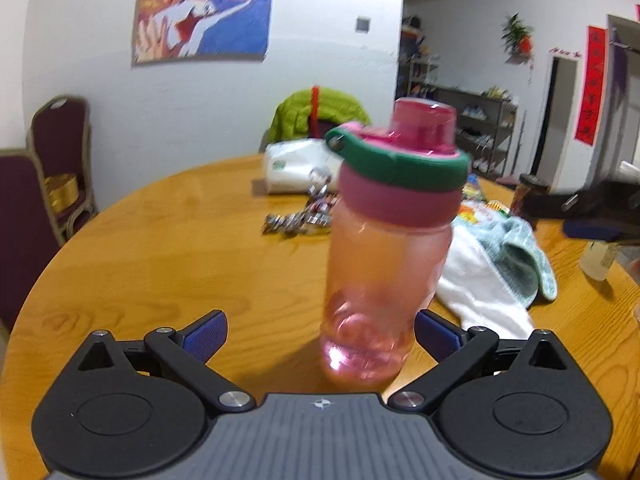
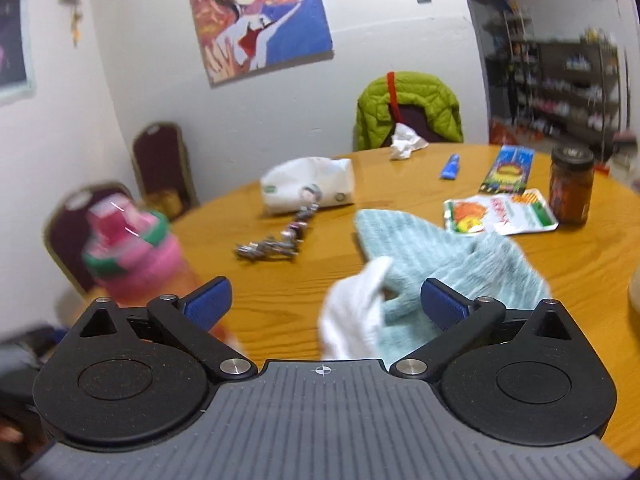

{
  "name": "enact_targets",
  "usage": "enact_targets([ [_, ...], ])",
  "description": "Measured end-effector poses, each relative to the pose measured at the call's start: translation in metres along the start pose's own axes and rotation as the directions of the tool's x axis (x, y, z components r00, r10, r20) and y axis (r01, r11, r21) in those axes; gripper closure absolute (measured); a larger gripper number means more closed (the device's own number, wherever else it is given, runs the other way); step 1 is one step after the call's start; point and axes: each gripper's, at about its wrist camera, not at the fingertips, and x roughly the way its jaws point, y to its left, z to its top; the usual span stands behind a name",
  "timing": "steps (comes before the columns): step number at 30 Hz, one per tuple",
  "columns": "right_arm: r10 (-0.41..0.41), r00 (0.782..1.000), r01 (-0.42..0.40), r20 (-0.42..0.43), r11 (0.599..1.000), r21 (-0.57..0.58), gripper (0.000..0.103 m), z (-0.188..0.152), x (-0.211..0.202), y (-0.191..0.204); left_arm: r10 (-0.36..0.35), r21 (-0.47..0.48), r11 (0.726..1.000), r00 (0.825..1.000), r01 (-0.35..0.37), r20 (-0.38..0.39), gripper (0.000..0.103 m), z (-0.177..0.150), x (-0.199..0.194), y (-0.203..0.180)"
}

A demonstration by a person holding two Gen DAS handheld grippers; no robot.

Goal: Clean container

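A pink translucent bottle [image 1: 384, 264] with a green-rimmed pink lid stands upright on the round wooden table [image 1: 160, 248], between my left gripper's fingers. My left gripper [image 1: 320, 336] is open, its blue pads apart from the bottle's base. The bottle also shows blurred at the left in the right wrist view [image 2: 136, 256]. A light blue and white cloth [image 2: 420, 280] lies crumpled on the table in front of my right gripper [image 2: 326, 304], which is open, its pads either side of the cloth's near end. The cloth lies right of the bottle in the left wrist view [image 1: 504, 276].
On the table: a white tissue pack [image 2: 308, 184], a metal keychain [image 2: 276, 240], snack packets [image 2: 500, 216], a dark jar [image 2: 570, 184], a blue tube [image 2: 450, 168]. Chairs [image 2: 164, 168] stand around it, one with a green jacket [image 2: 408, 108].
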Motion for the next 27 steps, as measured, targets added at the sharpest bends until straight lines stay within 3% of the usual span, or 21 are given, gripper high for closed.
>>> enact_targets([
  [2,0.012,0.999,-0.011,-0.04,1.0,0.016,0.0,0.008,-0.013,0.014,0.006,-0.026,1.0,0.998,-0.008,-0.068,0.002,0.003,-0.003,0.002],
  [4,-0.032,0.997,0.033,-0.073,0.999,0.017,0.0,0.016,-0.026,0.03,0.004,-0.06,0.998,0.992,-0.012,-0.125,0.002,0.005,-0.008,0.004],
  [9,-0.138,0.985,0.126,-0.103,0.986,-0.111,0.0,0.021,-0.058,0.078,-0.008,-0.042,0.999,0.99,0.002,-0.142,0.002,-0.003,-0.025,0.001],
  [15,-0.203,0.956,0.148,-0.213,0.958,-0.246,0.0,0.015,-0.08,0.119,-0.027,-0.04,0.999,0.991,0.022,-0.13,0.001,-0.01,-0.05,-0.007],
  [22,-0.271,0.922,0.189,-0.275,0.938,-0.29,0.0,0.02,-0.094,0.132,-0.037,-0.058,0.998,0.987,0.028,-0.154,0.001,0.001,-0.06,-0.019],
  [27,-0.281,0.914,0.193,-0.292,0.935,-0.296,0.0,0.014,-0.09,0.121,-0.01,-0.045,0.999,0.984,0.002,-0.18,0.001,0.0,-0.055,-0.026],
])
